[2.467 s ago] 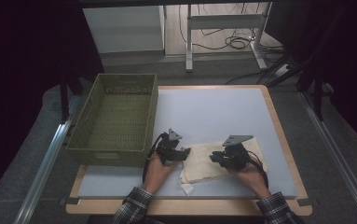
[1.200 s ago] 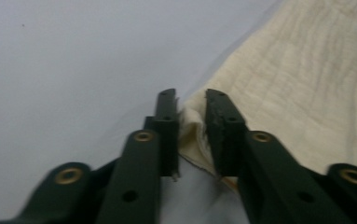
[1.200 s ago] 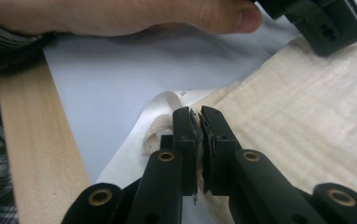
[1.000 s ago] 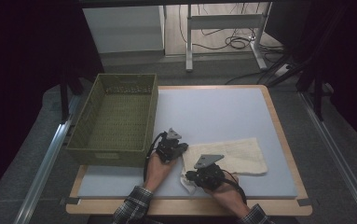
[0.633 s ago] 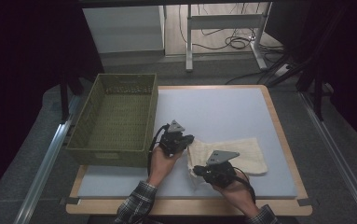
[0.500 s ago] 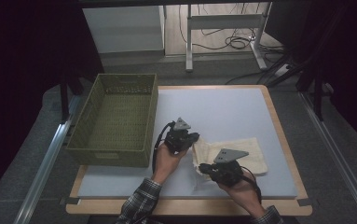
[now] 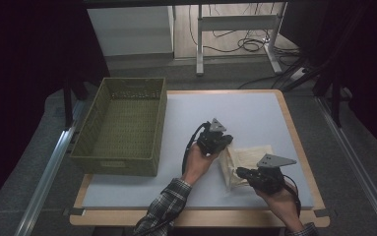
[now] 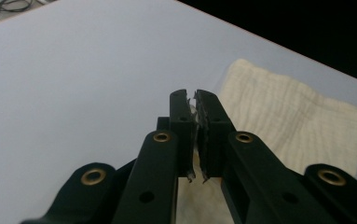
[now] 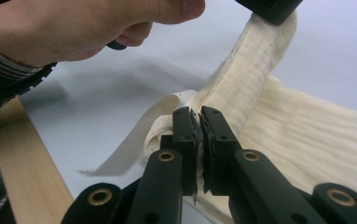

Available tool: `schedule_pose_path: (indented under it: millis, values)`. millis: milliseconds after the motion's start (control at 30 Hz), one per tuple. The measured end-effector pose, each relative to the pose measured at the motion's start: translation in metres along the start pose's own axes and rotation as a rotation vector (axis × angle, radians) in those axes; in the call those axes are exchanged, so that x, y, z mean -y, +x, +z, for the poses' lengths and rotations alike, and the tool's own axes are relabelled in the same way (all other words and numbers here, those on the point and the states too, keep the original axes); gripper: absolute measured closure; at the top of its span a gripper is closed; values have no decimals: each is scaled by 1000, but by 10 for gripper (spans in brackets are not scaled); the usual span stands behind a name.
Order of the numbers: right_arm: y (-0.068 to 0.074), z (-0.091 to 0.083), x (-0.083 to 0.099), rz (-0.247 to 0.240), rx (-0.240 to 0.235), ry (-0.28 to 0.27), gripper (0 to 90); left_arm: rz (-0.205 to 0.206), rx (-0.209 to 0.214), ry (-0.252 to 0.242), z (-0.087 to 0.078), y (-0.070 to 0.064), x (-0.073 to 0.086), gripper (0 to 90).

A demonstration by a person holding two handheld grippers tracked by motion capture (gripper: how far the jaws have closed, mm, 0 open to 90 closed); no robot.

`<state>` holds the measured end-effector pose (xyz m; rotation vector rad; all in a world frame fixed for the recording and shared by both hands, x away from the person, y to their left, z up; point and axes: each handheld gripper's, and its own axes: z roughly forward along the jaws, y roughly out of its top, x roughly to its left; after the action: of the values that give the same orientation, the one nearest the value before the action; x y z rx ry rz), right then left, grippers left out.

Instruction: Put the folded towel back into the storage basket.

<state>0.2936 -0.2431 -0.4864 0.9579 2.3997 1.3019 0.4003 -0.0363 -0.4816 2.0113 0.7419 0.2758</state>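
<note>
Left gripper — jaws pinched on cloth edge, lifted; right gripper — jaws clamped on bunched cloth fold.

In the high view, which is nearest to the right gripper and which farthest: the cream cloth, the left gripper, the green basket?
1. Cream cloth: caught in the right gripper itself, at the table's right front.
2. Left gripper: just up and left, at the cloth's upper left corner.
3. Green basket: far left of the table.

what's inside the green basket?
Nothing visible: the green basket shows only its bare woven floor. Its near wall hides a strip of the floor. The cream cloth is outside it, on the table.
</note>
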Motion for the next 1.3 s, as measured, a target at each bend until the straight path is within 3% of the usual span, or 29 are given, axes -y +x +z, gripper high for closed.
schedule_pose_path:
  millis: [367,667,1167,1233,1300]
  values:
    - [-26,-24,18,72,57,-23,850,47,41,20,38,-19,-26,856]
    - [-46,-37,34,127,98,-27,849,68,50,54,69,-32,-36,855]
    - [-61,-48,49,167,140,-31,846,105,56,106,97,-46,-50,850]
    - [-62,-48,51,173,143,-29,844,96,61,113,101,-46,-50,828]
    - [-64,-49,54,172,158,-23,830,74,67,93,102,-45,-50,739]
